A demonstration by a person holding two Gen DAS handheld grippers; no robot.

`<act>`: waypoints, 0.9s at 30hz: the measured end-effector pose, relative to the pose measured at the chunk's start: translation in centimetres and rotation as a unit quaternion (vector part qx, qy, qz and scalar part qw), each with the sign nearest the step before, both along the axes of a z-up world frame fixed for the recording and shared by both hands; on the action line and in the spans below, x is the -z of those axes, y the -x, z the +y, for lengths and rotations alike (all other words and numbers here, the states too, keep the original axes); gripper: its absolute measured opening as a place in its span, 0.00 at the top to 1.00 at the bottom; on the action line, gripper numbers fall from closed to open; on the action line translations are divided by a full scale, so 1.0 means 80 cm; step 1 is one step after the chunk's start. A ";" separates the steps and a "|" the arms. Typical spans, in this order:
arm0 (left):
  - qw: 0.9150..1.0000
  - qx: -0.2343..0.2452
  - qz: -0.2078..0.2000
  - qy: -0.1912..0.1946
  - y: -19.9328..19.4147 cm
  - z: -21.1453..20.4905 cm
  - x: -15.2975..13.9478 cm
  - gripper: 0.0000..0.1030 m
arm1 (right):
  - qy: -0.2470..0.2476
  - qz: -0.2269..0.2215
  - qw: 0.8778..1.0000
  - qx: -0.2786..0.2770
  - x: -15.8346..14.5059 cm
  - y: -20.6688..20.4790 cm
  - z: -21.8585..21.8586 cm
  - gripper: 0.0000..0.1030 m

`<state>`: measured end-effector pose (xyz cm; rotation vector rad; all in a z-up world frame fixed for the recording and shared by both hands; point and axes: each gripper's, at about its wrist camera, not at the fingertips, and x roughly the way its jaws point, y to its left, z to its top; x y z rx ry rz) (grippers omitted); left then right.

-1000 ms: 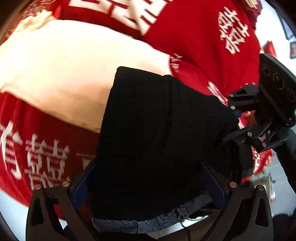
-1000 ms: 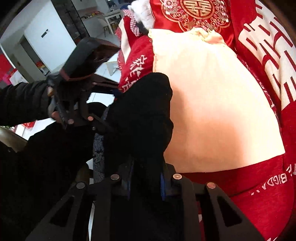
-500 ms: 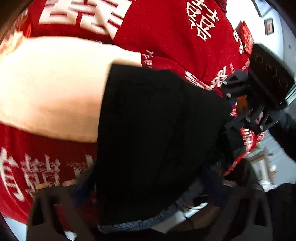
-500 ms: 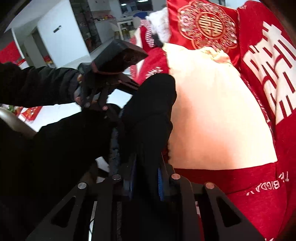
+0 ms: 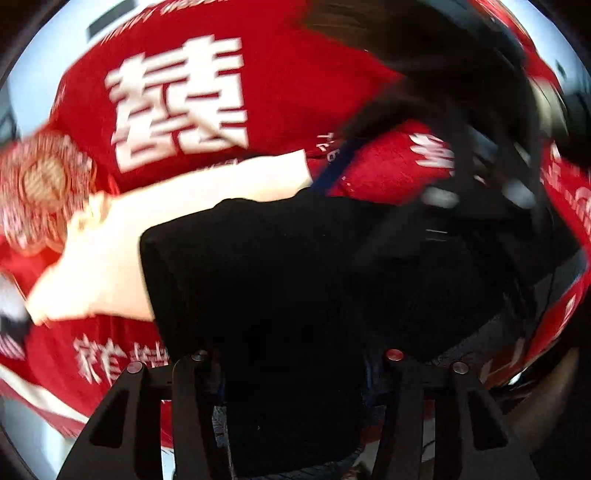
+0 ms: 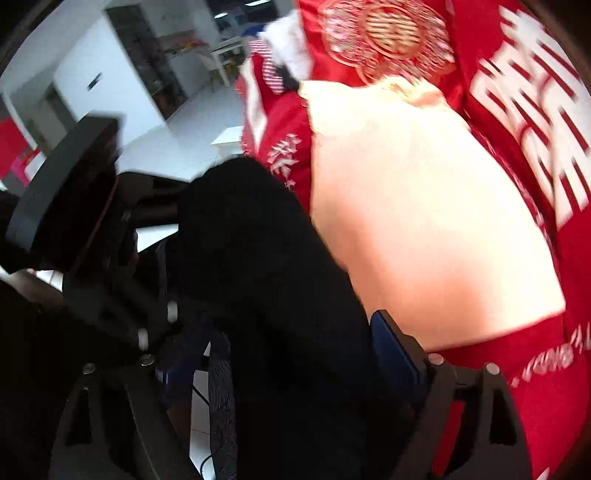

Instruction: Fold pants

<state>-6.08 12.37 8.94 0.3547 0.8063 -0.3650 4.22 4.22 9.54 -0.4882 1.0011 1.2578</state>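
The black pants (image 5: 295, 277) lie folded over a red bedspread and a cream cushion. My left gripper (image 5: 295, 369) has the black cloth between its fingers; how tightly it is closed is hidden by the cloth. My right gripper (image 6: 291, 354) has its fingers spread apart around the pants (image 6: 266, 277), with a blue pad (image 6: 391, 347) showing on the right. The right gripper appears blurred at the upper right of the left wrist view (image 5: 480, 155). The left gripper shows at the left of the right wrist view (image 6: 74, 221).
A red bedspread with white characters (image 5: 177, 99) covers the surface. A cream cushion (image 6: 413, 221) lies beside the pants. A red embroidered pillow (image 6: 388, 33) sits behind it. A white room with furniture (image 6: 147, 74) is at the far left.
Both grippers swung quickly, the views are blurred. The right gripper's fingers have spread wider around the pants. The left view has turned towards the pillow end.
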 end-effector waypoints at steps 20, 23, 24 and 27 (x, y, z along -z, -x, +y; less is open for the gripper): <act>0.995 -0.009 0.053 0.086 0.017 0.118 -0.010 0.01 | 0.069 0.042 0.993 -0.086 0.000 -0.010 0.049 0.76; 0.986 -0.009 0.098 0.131 -0.017 0.130 0.008 0.01 | 0.073 0.020 0.993 -0.094 -0.010 0.007 0.039 0.76; 0.984 -0.008 0.106 0.144 -0.020 0.132 0.010 0.01 | 0.075 0.013 0.992 -0.097 -0.013 0.012 0.037 0.76; 0.960 0.064 0.147 0.230 -0.033 0.132 0.017 0.01 | 0.076 0.000 0.992 -0.100 -0.021 0.019 0.033 0.76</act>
